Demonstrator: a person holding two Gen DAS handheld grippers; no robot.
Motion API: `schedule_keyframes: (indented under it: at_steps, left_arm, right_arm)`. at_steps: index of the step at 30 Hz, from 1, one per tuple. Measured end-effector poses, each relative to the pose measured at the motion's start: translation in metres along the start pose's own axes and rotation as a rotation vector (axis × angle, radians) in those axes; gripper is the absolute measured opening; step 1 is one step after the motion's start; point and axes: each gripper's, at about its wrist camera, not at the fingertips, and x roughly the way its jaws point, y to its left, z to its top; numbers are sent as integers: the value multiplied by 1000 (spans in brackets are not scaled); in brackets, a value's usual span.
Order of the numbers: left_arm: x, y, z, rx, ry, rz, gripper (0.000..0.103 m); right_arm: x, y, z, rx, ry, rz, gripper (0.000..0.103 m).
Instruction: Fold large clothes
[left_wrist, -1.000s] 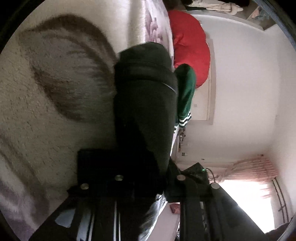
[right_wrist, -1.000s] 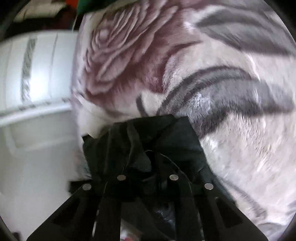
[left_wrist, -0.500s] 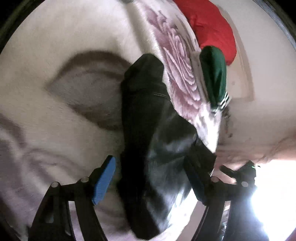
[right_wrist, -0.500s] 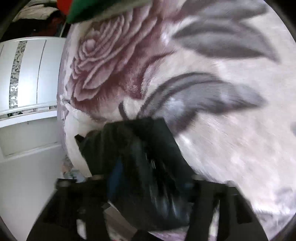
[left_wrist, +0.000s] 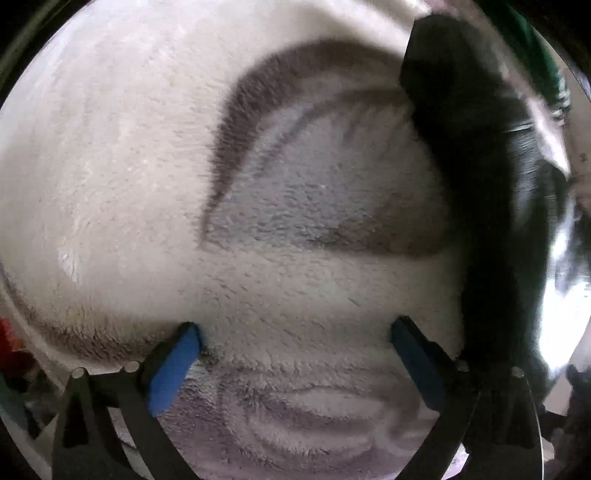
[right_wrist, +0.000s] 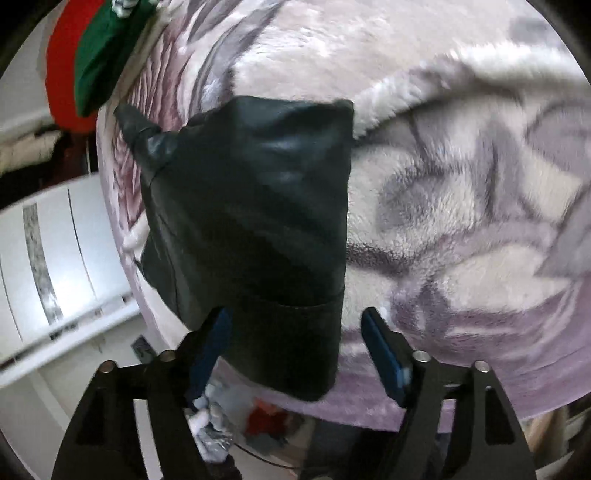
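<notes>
A black leather-like garment (right_wrist: 255, 221) lies folded on the plush floral blanket (right_wrist: 461, 229), near the bed's edge. My right gripper (right_wrist: 297, 332) hangs over its near end with jaws still opening; the garment's lower edge lies between the blue pads (right_wrist: 384, 354), which do not press on it. In the left wrist view the same garment (left_wrist: 476, 155) runs down the right side. My left gripper (left_wrist: 295, 339) points down at bare blanket (left_wrist: 147, 166) beside it, jaws opening wide, nothing between the pads (left_wrist: 173, 365).
A green garment (right_wrist: 99, 55) and a red one (right_wrist: 61, 74) lie at the bed's far corner. A white wardrobe (right_wrist: 48, 258) stands beyond the bed's left edge. Clutter lies on the floor (right_wrist: 258, 421) below the near edge.
Both grippers were shut on the black garment and have let it go. It now lies flat on the blanket. The left gripper swung down and away onto bare blanket.
</notes>
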Motion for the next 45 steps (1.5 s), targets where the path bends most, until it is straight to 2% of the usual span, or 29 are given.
schedule_keyframes:
  at_steps: [2,6,8,12,13,15,16,17,19,22,24,26,27,29,32,34,37,38,39,41,42,45]
  left_arm:
    - [3,-4,3,-7,17,29,103]
    - [6,-2,18,-74,64,12,103]
    - [5,-7,37,-105,76,-15,103]
    - [-8,5,43,-170,80,-109,103]
    - [-14,8,40,-172,75,-133,103]
    - [-24,2,43,-139,38,-181,103]
    - [-30,1,43,-116,22,-196,103]
    - [-33,-4,44,-95,7,-223,103]
    - [-29,-18,48,-57,6,-311,103]
    - [-10,-44,59,2,23,-439,103]
    - [-4,-62,70,23,22,-477,103]
    - [12,-78,76,34,30,-489,103]
    - [16,-82,79,36,23,-501,103]
    - [15,-99,81,50,16,-506,103]
    - [11,-122,85,79,-4,-543,103]
    - [10,-133,88,98,-1,-539,103]
    - [11,-131,84,96,-1,-543,103]
    - [12,-131,83,97,1,-543,103]
    - [12,-130,82,98,0,-543,103]
    - [10,-133,80,105,-5,-546,103]
    - [8,-131,76,112,-8,-543,103]
    - [3,-121,67,127,-12,-546,103]
  right_arm:
    - [-3,-4,-4,43,-52,29,79]
    - [-18,-12,3,129,-199,144,81]
    - [-11,-20,17,166,-256,232,98]
    - [31,-36,51,187,-222,358,99]
    - [38,-37,57,186,-230,378,94]
    - [43,-34,57,197,-256,346,88]
    - [42,-33,57,199,-253,347,81]
    - [41,-32,57,198,-254,342,70]
    - [39,-28,64,201,-252,330,65]
    - [33,-24,87,174,-233,296,64]
    - [26,-13,100,117,-225,265,67]
    - [24,-2,112,81,-154,269,79]
    - [21,1,112,65,-132,248,80]
    - [11,2,101,49,-133,220,90]
    - [-4,-20,53,78,-153,237,94]
    - [5,-44,6,151,-144,288,101]
    - [44,-80,-51,298,-135,392,101]
    - [53,-87,-60,321,-136,412,102]
    - [63,-94,-70,358,-172,468,103]
    - [77,-99,-77,408,-273,602,103]
    - [82,-97,-75,408,-305,635,103]
    - [94,-89,-59,435,-346,744,103]
